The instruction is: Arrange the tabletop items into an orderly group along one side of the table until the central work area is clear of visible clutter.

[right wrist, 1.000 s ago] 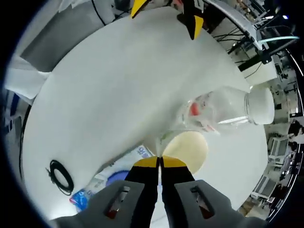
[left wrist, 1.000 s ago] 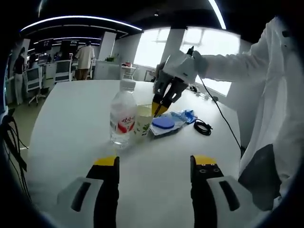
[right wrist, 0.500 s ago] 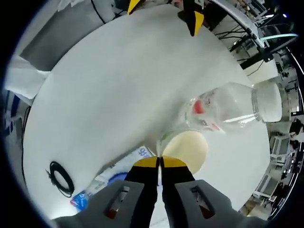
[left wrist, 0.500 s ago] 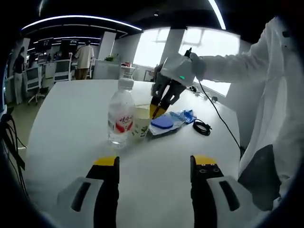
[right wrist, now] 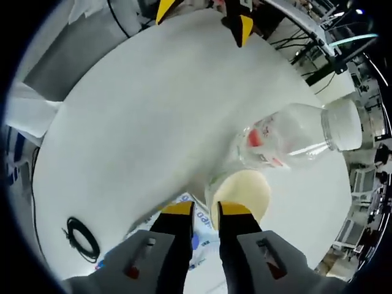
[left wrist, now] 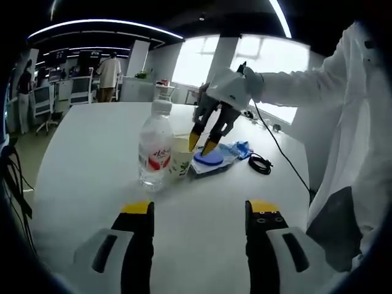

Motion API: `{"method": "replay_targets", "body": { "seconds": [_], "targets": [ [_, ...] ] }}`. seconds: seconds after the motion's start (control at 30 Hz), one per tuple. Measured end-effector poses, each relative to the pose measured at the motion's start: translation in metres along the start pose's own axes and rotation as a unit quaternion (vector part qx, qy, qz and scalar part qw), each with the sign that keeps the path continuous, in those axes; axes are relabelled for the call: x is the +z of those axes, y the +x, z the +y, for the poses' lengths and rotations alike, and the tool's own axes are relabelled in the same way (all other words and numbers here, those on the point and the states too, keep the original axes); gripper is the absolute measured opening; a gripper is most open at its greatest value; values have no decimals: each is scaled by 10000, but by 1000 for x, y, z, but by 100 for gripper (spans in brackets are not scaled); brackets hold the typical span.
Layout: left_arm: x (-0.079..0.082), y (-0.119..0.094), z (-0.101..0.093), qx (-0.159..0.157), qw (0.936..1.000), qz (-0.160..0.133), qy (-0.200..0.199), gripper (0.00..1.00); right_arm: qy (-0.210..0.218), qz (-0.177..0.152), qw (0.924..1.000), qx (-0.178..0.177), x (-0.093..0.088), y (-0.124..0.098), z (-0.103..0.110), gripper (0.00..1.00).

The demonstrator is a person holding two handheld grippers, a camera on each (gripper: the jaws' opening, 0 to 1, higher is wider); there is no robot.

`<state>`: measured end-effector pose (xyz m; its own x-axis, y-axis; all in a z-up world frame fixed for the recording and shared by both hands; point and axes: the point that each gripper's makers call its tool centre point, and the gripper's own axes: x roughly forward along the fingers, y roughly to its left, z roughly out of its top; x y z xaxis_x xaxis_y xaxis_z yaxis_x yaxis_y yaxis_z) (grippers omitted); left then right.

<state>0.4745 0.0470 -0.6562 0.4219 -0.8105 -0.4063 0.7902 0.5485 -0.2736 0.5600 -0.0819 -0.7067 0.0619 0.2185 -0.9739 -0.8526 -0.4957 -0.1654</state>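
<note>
Yellow-tipped right gripper [left wrist: 201, 143] fingers parted astride paper cup [left wrist: 181, 157] rim; left gripper [left wrist: 199, 211] fingers wide apart.

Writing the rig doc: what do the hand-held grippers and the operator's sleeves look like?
Left hand-held gripper: black jaws, yellow tips, pale grey housings. Right hand-held gripper: same jaws, light grey body, black cable trailing off it. White long sleeve, white coat.

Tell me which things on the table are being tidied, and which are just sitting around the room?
Being tidied:
water bottle
paper cup
blue packet with round lid
coiled black cable
right tongs, open over the cup

Just around:
office chairs
person standing far off
windows
</note>
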Motion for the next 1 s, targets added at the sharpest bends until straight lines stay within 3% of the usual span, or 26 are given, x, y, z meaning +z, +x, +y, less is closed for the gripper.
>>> {"method": "replay_targets", "body": {
  "seconds": [0.23,0.53,0.8,1.0],
  "targets": [
    [4,1,-2,-20,10000,19,53,60,106,-119,9998,-75,1,-5,2,25],
    [11,4,-7,-77,9998,66,166,61,573,-535,9966,-266,10,-12,6,33],
    [21,7,-13,-128,9995,72,286,62,1179,-1025,9865,-482,17,-26,10,39],
    [28,12,-21,-212,9989,79,412,64,1728,-1336,9731,-731,18,-34,16,41]
  ]
}}
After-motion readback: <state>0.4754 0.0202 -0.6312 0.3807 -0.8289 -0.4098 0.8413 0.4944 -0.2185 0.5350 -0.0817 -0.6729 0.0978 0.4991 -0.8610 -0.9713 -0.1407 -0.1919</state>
